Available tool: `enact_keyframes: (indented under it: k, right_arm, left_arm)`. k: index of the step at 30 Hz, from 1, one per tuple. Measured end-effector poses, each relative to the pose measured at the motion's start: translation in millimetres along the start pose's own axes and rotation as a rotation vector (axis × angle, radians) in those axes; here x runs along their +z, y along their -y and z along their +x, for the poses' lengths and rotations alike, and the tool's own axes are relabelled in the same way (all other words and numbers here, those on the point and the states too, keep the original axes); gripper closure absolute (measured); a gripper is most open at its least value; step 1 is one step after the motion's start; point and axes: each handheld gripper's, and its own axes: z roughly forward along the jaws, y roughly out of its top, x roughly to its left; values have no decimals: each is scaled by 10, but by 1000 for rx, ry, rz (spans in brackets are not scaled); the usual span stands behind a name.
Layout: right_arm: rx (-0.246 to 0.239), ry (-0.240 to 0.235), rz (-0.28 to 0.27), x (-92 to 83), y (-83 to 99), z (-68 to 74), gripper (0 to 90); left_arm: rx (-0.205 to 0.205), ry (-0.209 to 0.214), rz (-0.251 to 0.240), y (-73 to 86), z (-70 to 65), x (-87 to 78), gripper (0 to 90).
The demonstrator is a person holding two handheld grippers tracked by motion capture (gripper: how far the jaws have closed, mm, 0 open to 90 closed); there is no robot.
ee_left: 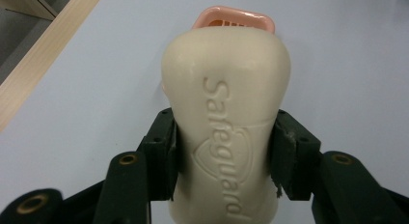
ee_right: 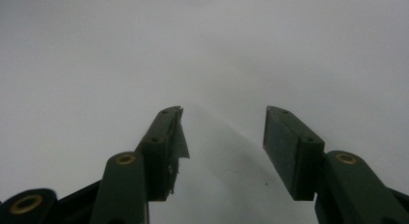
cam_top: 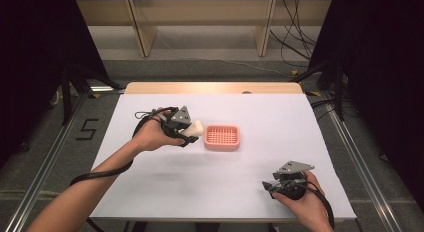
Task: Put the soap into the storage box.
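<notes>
Midway up the table's left side, the left gripper (cam_top: 192, 130) clamped a cream soap bar (ee_left: 226, 118), held just beside the pink soap dish (cam_top: 222, 137). Right gripper (cam_top: 272, 186), jaws apart and empty, sat near the front right corner.

soap bar (cam_top: 195, 128) just left of soap dish (cam_top: 222, 137), on table (cam_top: 280, 117)

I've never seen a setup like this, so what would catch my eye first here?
Probably the cream soap bar stamped "Safeguard", clamped in the left gripper just left of the pink soap dish at the middle of the white table. The right gripper rests open near the table's front right corner.
</notes>
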Motion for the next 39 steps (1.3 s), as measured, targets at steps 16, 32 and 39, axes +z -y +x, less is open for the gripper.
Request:
enact_keyframes:
  k: [16, 32, 39]
  right_arm:
    - [10, 1, -1, -11, -3, 1, 486]
    - [0, -6, -5, -7, -2, -9, 486]
    - [-5, -5, -5, -7, -1, -12, 486]
  left_arm:
    - [-15, 2, -5, -23, 8, 80, 495]
    - [-10, -3, -20, -103, 45, 136, 495]
    - [-18, -2, -25, -147, 43, 167, 495]
